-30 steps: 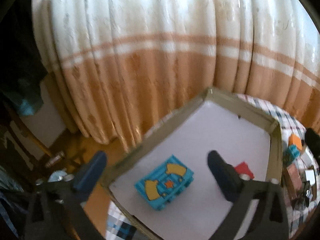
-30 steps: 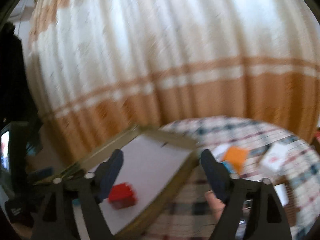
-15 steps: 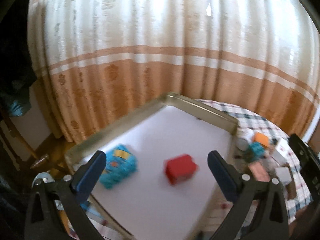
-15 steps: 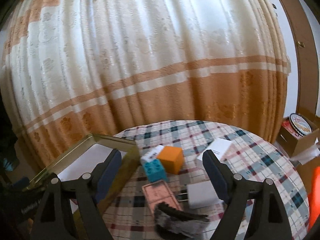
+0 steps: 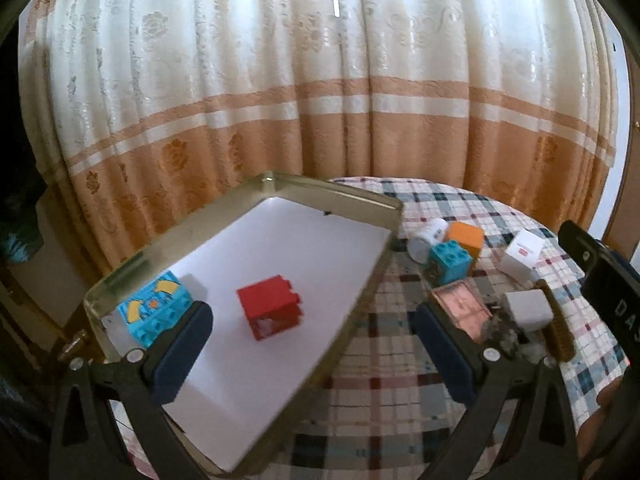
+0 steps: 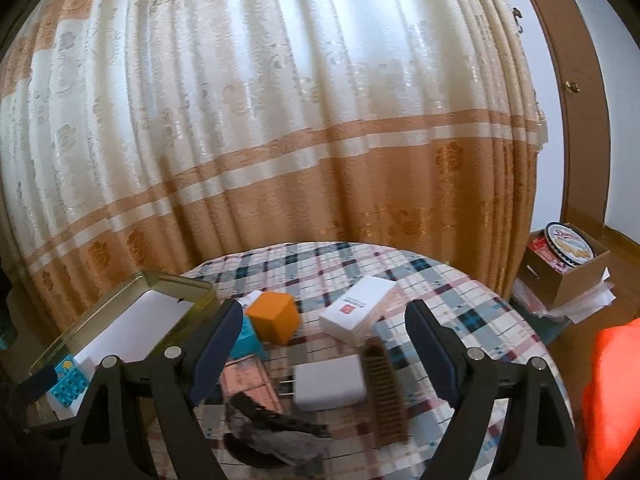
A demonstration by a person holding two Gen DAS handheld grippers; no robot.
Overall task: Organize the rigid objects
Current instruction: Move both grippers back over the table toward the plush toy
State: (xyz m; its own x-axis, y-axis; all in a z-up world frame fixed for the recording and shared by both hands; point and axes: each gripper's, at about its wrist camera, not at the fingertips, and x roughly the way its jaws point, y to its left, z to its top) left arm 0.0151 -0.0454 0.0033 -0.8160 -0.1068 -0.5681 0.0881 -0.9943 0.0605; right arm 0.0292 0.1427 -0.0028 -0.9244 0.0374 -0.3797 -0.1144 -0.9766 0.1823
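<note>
Both claws spread, nothing held: left gripper [image 5: 312, 344], right gripper [image 6: 324, 344]. Red block [image 5: 270, 306] already in tin [image 5: 332, 196]. Orange cube [image 6: 274, 317] on table beside it: probably light, stiff, slick; pinch flat opposite sides.

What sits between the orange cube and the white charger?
In the right wrist view only bare plaid tablecloth separates the orange cube from the white charger.
</note>
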